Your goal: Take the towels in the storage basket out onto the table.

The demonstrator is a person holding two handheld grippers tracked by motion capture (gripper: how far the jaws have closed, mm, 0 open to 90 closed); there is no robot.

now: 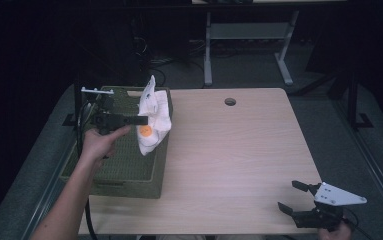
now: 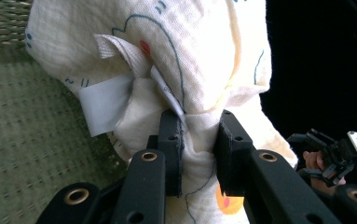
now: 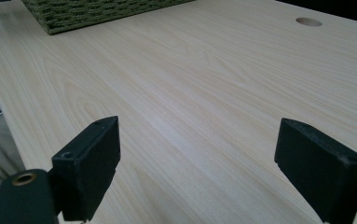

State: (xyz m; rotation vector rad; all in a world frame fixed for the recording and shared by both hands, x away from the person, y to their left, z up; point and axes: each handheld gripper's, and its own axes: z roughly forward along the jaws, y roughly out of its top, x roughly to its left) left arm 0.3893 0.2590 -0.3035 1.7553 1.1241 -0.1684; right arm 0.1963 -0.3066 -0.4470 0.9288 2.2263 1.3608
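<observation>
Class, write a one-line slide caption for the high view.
Left gripper lifts a cream printed cloth from the green woven basket.

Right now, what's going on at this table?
A person works with a gripper in each hand. The left gripper is shut on a bunched cream cloth with printed drawings and holds it up over the right edge of a green woven basket at the table's left side. The right gripper rests open, with nothing between its jaws, near the front right corner of the wooden table, well apart from the cloth.
</observation>
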